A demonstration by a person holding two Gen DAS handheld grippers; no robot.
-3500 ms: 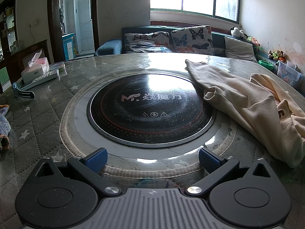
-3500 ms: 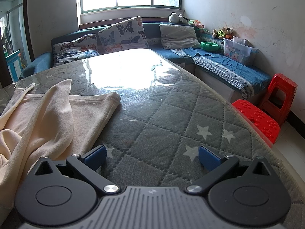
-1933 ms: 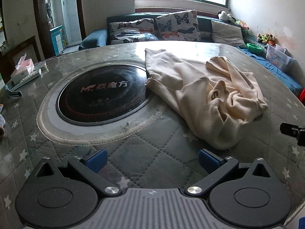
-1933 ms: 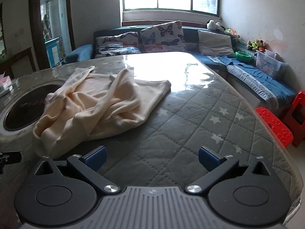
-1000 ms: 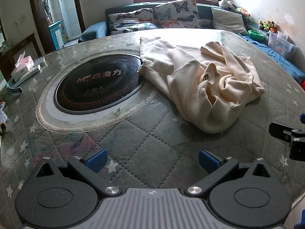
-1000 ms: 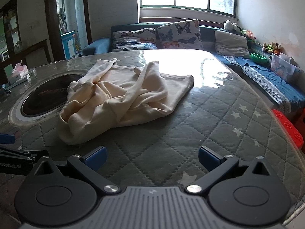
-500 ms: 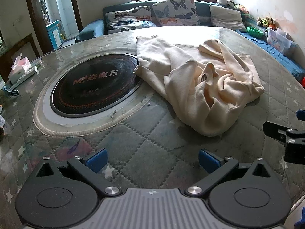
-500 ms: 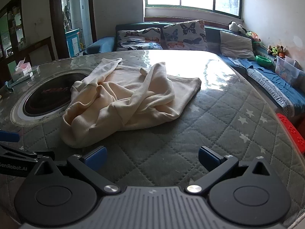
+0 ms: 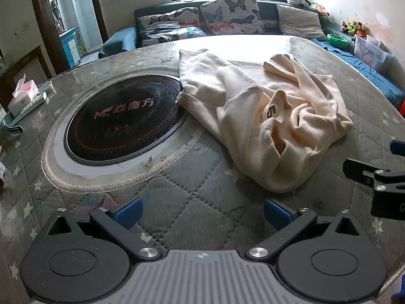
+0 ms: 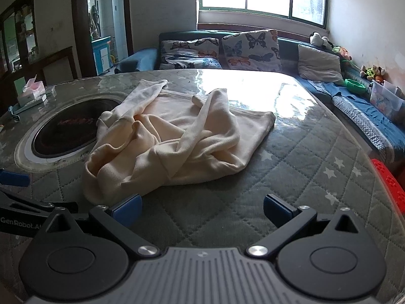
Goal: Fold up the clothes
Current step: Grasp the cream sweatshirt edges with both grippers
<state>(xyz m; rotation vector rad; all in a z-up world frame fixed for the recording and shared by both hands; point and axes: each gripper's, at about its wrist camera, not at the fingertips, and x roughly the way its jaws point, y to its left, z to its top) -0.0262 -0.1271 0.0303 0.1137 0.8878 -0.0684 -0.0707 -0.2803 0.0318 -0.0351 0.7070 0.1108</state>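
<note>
A cream sweatshirt (image 9: 268, 111) lies crumpled on the quilted table, one sleeve reaching onto the black round hob; it also shows in the right wrist view (image 10: 177, 136). A dark "5" patch (image 9: 272, 110) shows in its folds. My left gripper (image 9: 202, 212) is open and empty, above the near table edge, short of the garment. My right gripper (image 10: 202, 209) is open and empty, just short of the garment's near hem. Each gripper shows at the edge of the other's view: the right one in the left wrist view (image 9: 379, 177), the left one in the right wrist view (image 10: 15, 190).
A black round induction hob (image 9: 124, 116) is set in the table (image 9: 189, 202) left of the garment. A tissue box (image 9: 22, 96) and small items sit at the far left. A sofa with butterfly cushions (image 10: 250, 48) stands behind. A red stool (image 10: 389, 185) is at the right.
Both grippers have pulled back and risen, so the whole garment has come into view. Both stay open. The garment has not moved.
</note>
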